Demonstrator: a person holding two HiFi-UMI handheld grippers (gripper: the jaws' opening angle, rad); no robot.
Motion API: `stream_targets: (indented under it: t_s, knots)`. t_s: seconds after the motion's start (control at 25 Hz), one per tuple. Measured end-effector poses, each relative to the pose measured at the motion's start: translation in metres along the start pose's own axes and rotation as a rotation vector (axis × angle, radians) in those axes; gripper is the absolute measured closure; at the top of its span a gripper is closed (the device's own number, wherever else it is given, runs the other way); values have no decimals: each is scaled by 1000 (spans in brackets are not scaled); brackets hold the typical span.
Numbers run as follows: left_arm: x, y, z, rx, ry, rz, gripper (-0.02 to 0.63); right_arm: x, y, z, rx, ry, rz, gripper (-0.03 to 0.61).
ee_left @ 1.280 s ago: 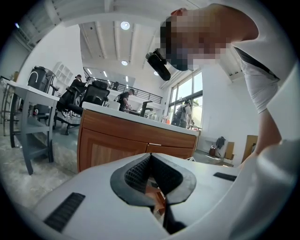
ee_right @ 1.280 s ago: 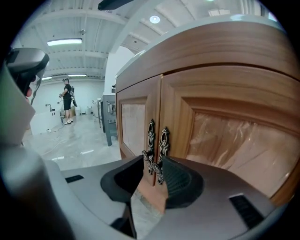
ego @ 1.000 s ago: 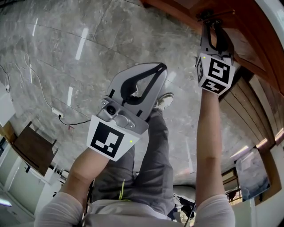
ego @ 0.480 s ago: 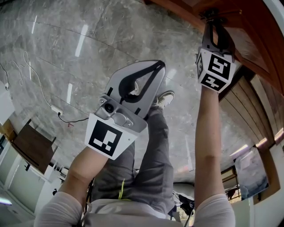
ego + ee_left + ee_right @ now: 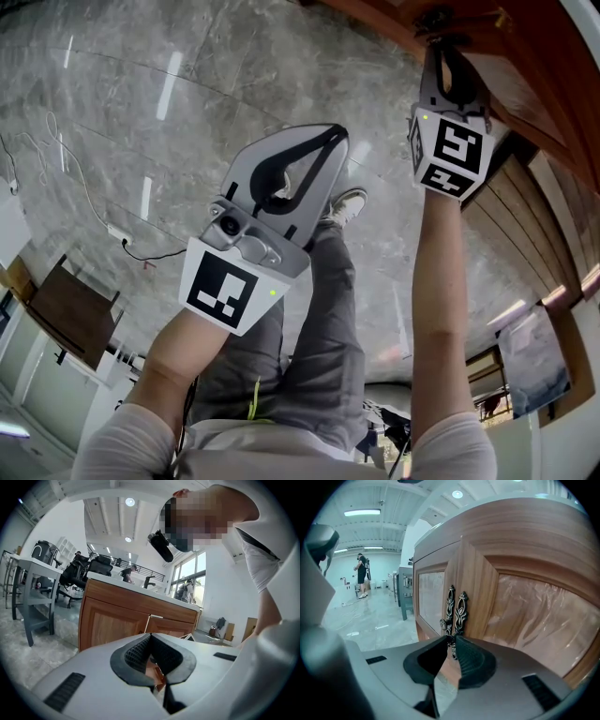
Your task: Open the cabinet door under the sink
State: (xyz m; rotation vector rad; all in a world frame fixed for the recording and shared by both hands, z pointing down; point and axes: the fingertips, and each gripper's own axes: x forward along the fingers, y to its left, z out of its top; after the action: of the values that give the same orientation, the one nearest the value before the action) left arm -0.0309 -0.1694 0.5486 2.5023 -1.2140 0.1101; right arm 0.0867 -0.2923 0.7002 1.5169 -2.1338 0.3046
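- Grey marble floor [image 5: 187, 112]: runs under you and across to the cabinet.
- Brown wooden sink cabinet [image 5: 534, 66]: upper right in the head view.
- Panelled cabinet door [image 5: 431, 599]: shut or barely ajar, which is unclear.
- Your left gripper [image 5: 330, 141]: tongs pressed together on nothing, hanging idle above your leg.
- Your right gripper [image 5: 451, 641]: tongs pinching the dark ornate metal door handle [image 5: 450, 606].
- Change over the last second: the right gripper shifted only slightly and the door has not swung. The grip looks settled, and your pull is yet to come.
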Motion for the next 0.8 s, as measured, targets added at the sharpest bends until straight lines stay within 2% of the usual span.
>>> stream_targets:
  t_s: [0.8]
  knots:
    - [4, -25, -5, 18, -12, -28, 595, -42, 27, -25, -99, -15, 96, 505]
